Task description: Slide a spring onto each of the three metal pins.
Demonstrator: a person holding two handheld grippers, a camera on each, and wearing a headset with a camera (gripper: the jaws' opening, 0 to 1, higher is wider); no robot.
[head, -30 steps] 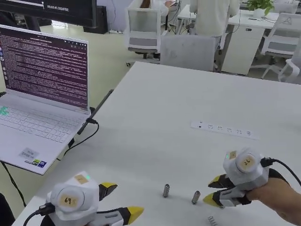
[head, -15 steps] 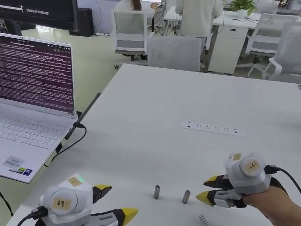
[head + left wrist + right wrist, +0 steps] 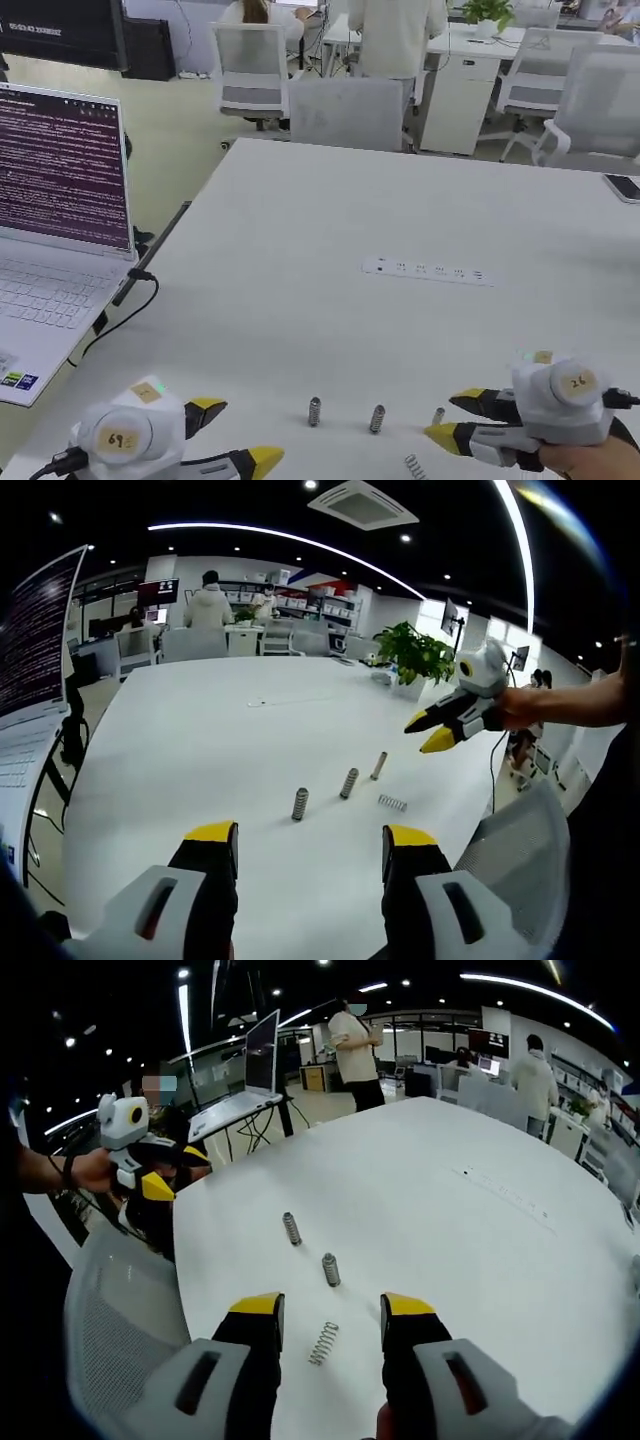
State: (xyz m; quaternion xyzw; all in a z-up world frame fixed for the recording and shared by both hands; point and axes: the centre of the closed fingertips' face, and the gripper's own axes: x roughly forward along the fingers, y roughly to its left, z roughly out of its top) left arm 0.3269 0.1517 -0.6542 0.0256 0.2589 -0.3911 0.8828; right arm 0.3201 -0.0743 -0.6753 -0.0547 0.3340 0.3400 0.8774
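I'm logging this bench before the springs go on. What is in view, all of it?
table: one, white, under everything
laptop: one, silver, screen lit, table's left side
power strip: one, white, mid-table
phone: one, dark, table's far right edge
upright springs: two, grey, side by side near the front edge
pin: one, metal, right of them, seemingly bare
loose spring: one, grey, lying flat at the front edge
office chairs: several, white and grey, beyond the table
people: two, light tops, at far desks
plant: one, green, far desk
left gripper: one, white, yellow tips, bottom left, open
right gripper: one, same colours, bottom right, open
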